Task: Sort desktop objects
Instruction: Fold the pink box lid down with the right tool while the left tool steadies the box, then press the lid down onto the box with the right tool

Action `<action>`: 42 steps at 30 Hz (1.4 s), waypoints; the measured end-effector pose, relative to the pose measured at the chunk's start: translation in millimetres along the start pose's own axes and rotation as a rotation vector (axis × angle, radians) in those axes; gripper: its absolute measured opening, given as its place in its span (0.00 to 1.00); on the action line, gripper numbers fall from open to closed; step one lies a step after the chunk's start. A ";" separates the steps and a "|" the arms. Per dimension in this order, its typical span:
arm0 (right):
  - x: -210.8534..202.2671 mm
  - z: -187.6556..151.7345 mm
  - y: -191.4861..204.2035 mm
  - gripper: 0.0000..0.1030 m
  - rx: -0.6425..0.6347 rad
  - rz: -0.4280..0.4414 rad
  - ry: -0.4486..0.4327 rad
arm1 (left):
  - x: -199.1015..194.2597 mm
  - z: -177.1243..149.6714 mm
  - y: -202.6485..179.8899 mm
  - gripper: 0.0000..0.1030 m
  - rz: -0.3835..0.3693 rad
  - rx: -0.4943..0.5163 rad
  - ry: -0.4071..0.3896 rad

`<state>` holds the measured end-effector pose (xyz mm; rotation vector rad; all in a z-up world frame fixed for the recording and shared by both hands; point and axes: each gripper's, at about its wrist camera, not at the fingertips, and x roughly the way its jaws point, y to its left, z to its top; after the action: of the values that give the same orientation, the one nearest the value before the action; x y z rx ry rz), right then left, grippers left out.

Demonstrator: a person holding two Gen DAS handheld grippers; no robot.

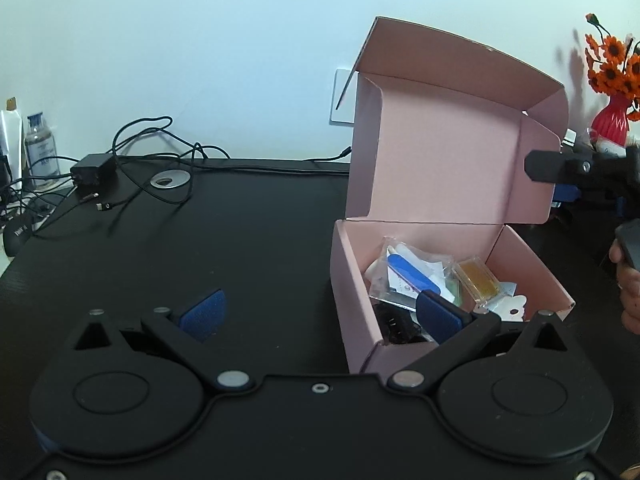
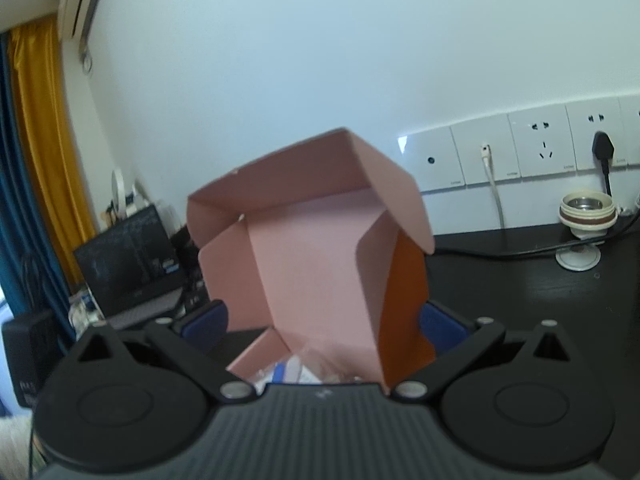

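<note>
The pink box [image 1: 452, 280] sits open on the right of the black bench [image 1: 240, 248], lid upright, already holding a clear packet [image 1: 408, 276], an amber case [image 1: 480, 284] and other small items — so the sorting looks largely done, with closing the lid probably left. The left gripper [image 1: 320, 316] hangs empty, jaws spread wide beside the box's near corner. The right gripper [image 2: 324, 328] straddles the lid's side flap, jaws apart — not yet pinching. Cables [image 1: 152, 148] crowd the far-left edge; the middle is free.
</note>
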<state>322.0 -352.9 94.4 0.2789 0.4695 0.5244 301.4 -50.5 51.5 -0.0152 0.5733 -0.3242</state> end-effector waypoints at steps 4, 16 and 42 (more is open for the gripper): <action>-6.5 -4.3 4.8 0.99 -0.030 -0.008 0.018 | -8.0 1.9 -0.3 1.00 -0.016 -0.002 -0.013; -7.6 -21.0 23.0 0.99 -0.085 -0.016 0.065 | -50.5 19.0 -6.1 1.00 -0.120 0.062 -0.113; -9.2 -47.4 31.1 0.99 -0.099 -0.027 0.098 | -21.0 50.3 -6.4 1.00 -0.046 -0.059 -0.074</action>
<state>278.5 -325.5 68.5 0.1523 0.5400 0.5351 309.8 -54.0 105.6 -0.0972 0.5096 -0.3497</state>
